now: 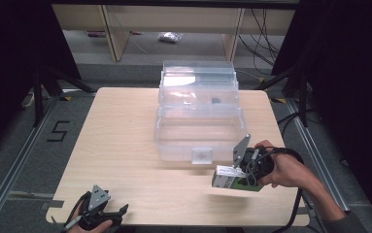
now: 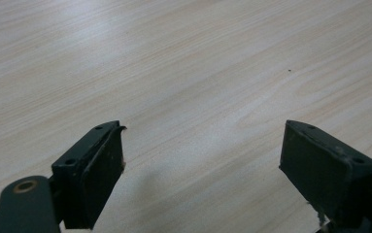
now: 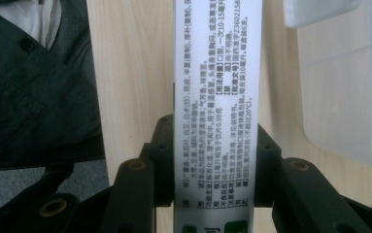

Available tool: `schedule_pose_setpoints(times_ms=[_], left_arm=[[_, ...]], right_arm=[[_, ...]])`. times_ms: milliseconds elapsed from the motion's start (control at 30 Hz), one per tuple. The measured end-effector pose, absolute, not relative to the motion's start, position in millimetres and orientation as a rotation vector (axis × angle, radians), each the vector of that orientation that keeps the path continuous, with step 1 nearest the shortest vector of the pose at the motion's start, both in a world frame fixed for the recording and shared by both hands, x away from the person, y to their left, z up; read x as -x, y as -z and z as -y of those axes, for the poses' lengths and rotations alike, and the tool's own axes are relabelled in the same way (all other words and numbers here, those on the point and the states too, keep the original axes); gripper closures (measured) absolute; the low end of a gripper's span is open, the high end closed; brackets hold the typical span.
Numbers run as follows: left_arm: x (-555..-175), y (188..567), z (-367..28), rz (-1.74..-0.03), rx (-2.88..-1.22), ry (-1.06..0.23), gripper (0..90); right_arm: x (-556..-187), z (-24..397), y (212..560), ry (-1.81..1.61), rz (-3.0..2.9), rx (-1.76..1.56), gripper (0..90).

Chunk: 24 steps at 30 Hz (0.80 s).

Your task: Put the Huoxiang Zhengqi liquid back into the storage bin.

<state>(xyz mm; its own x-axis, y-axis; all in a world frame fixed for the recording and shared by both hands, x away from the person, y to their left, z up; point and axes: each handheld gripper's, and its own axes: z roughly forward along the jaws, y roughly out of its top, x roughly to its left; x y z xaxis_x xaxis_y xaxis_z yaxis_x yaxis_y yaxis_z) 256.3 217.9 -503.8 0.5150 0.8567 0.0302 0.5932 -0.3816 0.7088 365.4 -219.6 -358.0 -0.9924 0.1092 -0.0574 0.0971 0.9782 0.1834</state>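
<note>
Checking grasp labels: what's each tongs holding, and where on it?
Right tongs clamp the box across its narrow sides, near one end. Left tongs are open, holding nothing.

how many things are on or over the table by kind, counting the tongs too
clear plastic boxes: 1 (lidded storage box, at the table's middle)
small printed cartons: 1 (white and green carton, clamped in the right tongs, printed side in the right gripper view)
tongs: 2 (right ones, plus the left tongs, open, nothing between them)
total: 4
</note>
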Motion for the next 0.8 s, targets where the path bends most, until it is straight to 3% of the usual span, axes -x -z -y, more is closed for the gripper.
schedule_pose_setpoints(times_ms=[800], left_arm=[[-256,504,-217,-1.170,-2.118,-0.522,15.3]], right_arm=[[-380,194,302,-0.352,-3.005,-0.100,64.2]])
